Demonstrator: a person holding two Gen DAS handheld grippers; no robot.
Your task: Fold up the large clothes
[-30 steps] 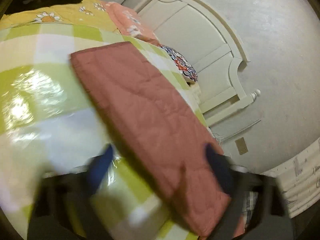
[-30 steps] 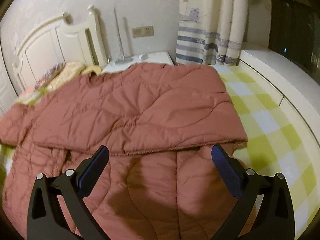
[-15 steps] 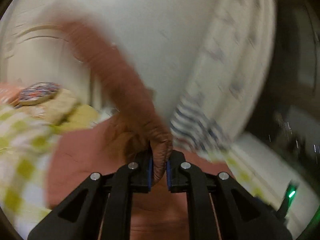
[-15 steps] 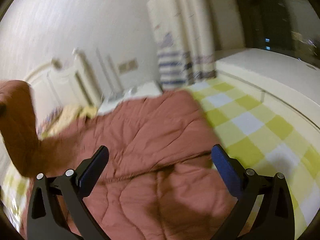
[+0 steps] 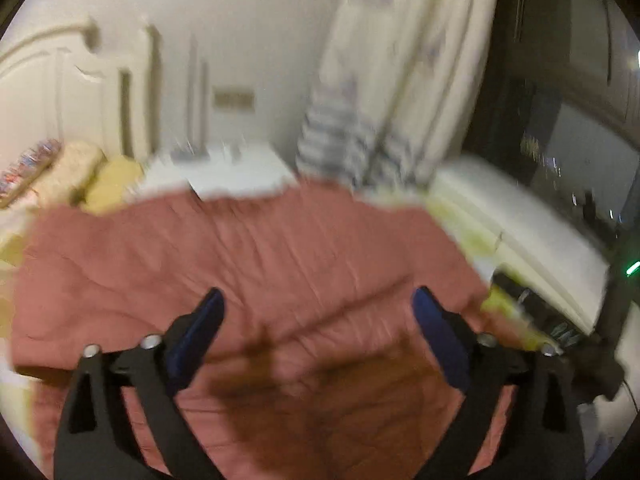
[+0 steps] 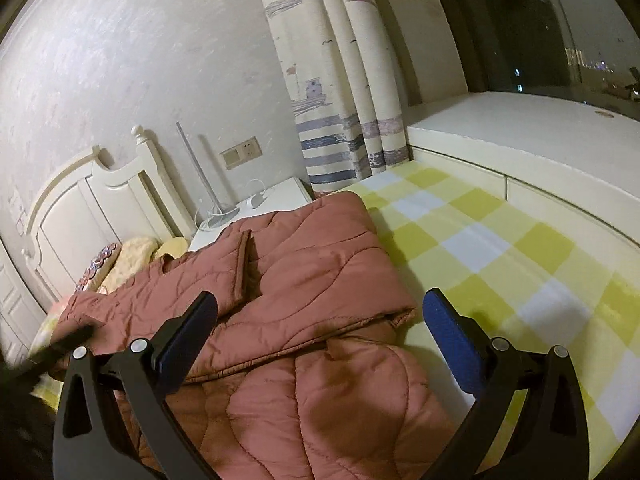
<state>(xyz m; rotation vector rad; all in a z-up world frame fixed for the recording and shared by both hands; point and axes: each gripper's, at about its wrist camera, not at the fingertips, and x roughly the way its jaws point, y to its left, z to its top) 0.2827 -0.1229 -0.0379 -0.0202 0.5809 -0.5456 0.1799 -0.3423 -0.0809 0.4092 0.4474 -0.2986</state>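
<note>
**Quilted coat lying on a checked bed**

The coat (image 6: pixel 304 320) is spread on the sheet (image 6: pixel 500 248) — one sleeve (image 6: pixel 236 268) folded across it. Both the left gripper (image 5: pixel 316 312) and right gripper (image 6: pixel 320 316) are held above it, jaws wide apart, nothing gripped.

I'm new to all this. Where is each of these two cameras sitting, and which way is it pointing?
Left wrist view: it rides on the left gripper, looking forward between open jaws over the brown quilted coat toward the wall and curtain; the picture is blurred.
Right wrist view: it rides on the right gripper, jaws open, over the coat's right edge and the checked bedspread, facing the headboard corner.
Shared: the coat, curtain, nightstand and window ledge. No hand shows.
</note>
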